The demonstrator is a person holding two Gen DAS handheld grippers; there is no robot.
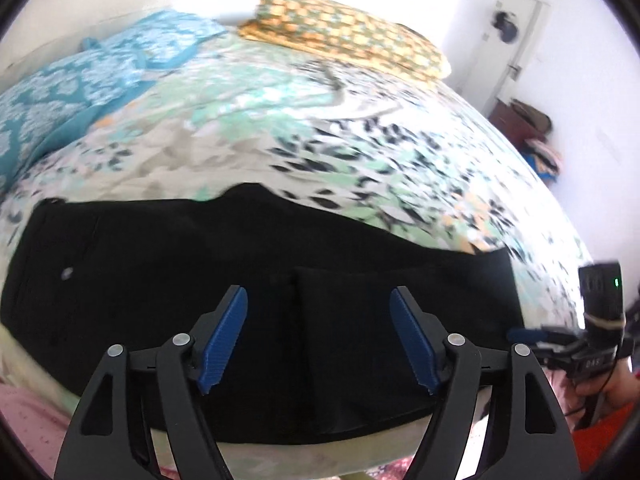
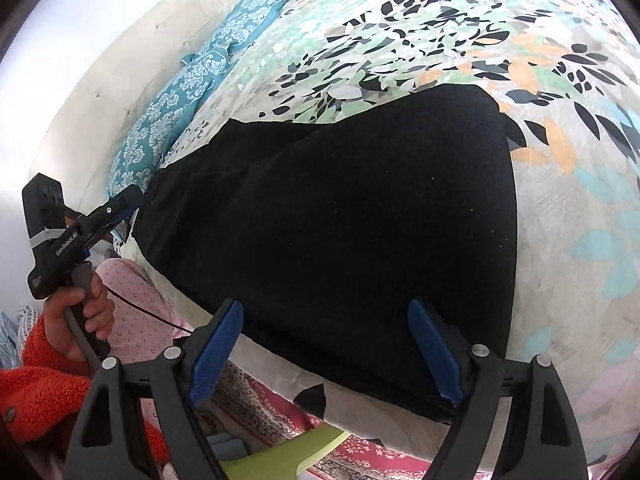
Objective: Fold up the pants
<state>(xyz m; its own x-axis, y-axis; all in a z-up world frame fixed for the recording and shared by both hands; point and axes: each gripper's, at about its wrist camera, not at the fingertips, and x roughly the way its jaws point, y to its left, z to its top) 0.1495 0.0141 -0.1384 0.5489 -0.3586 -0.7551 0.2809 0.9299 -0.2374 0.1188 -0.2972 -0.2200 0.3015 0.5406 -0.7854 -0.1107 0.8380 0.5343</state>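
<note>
Both the left gripper (image 1: 318,336) and right gripper (image 2: 326,354) are held released above the black cloth pants (image 2: 340,220) (a grey button (image 1: 66,274) is shown only in the left view).

My claw's (image 1: 320,336) blue pads (image 1: 224,340) look ribbed plastic, its arms matt black; the pants (image 2: 340,220) are matt black cloth, my sleeve (image 2: 44,392) fuzzy orange fleece

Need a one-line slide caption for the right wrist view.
Open right tongs above black pants lying on a floral bedspread.
</note>
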